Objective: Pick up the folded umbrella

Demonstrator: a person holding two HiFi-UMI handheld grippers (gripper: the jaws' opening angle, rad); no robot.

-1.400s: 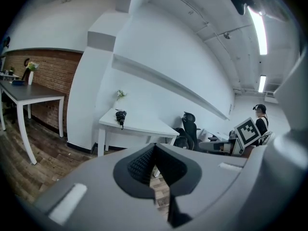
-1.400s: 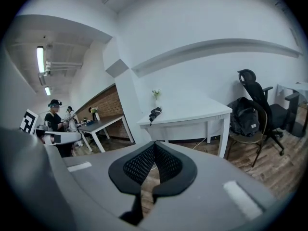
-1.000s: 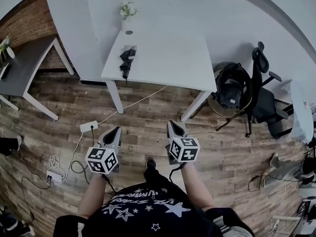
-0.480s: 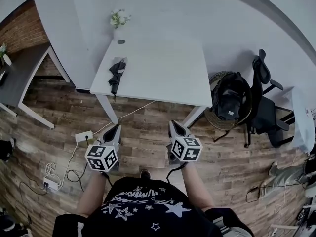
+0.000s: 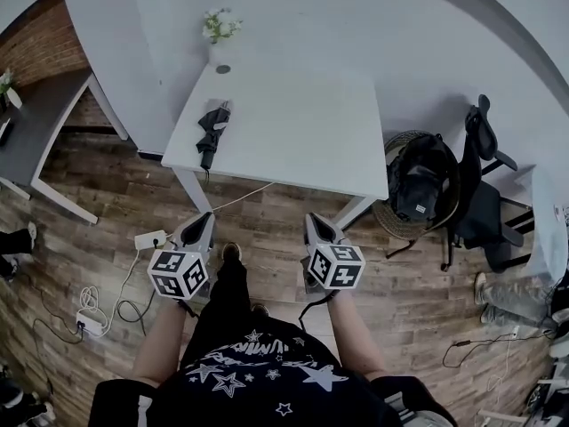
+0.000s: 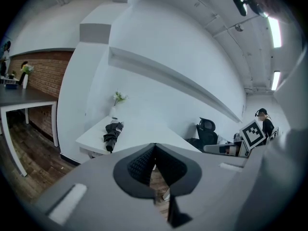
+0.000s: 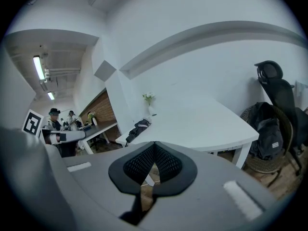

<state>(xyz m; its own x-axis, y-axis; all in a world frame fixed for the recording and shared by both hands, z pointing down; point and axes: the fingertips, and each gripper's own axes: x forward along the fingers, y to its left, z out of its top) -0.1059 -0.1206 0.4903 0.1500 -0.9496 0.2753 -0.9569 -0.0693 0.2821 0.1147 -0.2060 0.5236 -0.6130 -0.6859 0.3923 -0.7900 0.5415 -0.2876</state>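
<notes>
Two claws shut, umbrella lying untouched on the worktop.
Left claw [image 5: 207, 219] & right claw [image 5: 312, 219] hang side by side over the wood floor [image 5: 267, 238], each w/ jaws pressed together and nothing between them, both well short of the white worktop [image 5: 302, 123]. Folded black umbrella [image 5: 212, 132] lies flat near the worktop's left edge, one end at the front edge, well apart from both claws. Small vase [image 5: 220, 36] w/ flowers stands at the far left corner. Dark backpack [image 5: 416, 174] sits in a round chair to the right, w/ an office chair [image 5: 484, 185] just beside it.
</notes>
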